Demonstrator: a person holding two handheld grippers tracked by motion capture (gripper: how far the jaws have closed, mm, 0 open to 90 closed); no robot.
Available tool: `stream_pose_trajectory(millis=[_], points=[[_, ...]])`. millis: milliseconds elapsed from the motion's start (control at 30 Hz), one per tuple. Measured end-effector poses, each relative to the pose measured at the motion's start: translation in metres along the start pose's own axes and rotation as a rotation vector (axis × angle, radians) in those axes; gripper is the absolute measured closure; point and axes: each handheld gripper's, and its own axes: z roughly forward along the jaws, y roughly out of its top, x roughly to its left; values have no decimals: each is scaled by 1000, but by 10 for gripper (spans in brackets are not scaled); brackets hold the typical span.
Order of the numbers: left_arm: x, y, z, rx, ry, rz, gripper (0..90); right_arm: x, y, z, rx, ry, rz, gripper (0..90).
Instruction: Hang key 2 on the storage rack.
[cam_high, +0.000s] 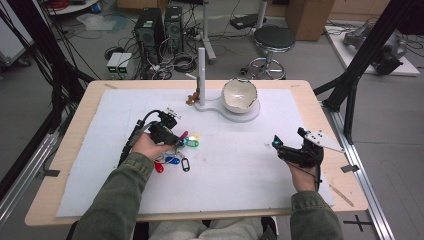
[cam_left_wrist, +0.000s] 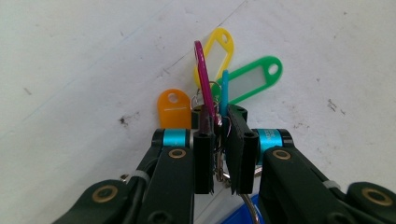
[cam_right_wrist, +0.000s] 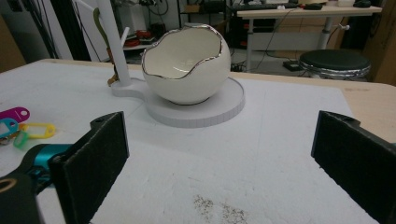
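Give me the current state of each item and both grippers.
Left gripper: shut on the key tags.
Right gripper: open, nothing between its fingers.
Key tags: bunched on a ring, pinched, fanned on the mat.
Eggshell bowl: upright on its round stand, looks empty.

Grey floor (cam_high: 30, 100) with tangled cables; two computer towers (cam_high: 159, 29) beyond wooden counter (cam_high: 310, 100); round black stool (cam_high: 273, 39); cardboard box (cam_high: 310, 17); black frame struts (cam_high: 367, 55) at right.
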Motion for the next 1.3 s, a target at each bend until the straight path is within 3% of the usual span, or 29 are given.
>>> stream_pose_trajectory(millis=[267,433,967,1300], points=[[2,0,-12,-42,1,-11,821,0,0,0,0,-1,0,31],[7,-1,-22,-76,-11,-48,821,0,0,0,0,0,0,30],[10,11,-68,-147,27,-14,820,1,0,0,4,1,2,31],[12,20,-91,-198,48,-18,819,1,0,0,4,1,-1,31]])
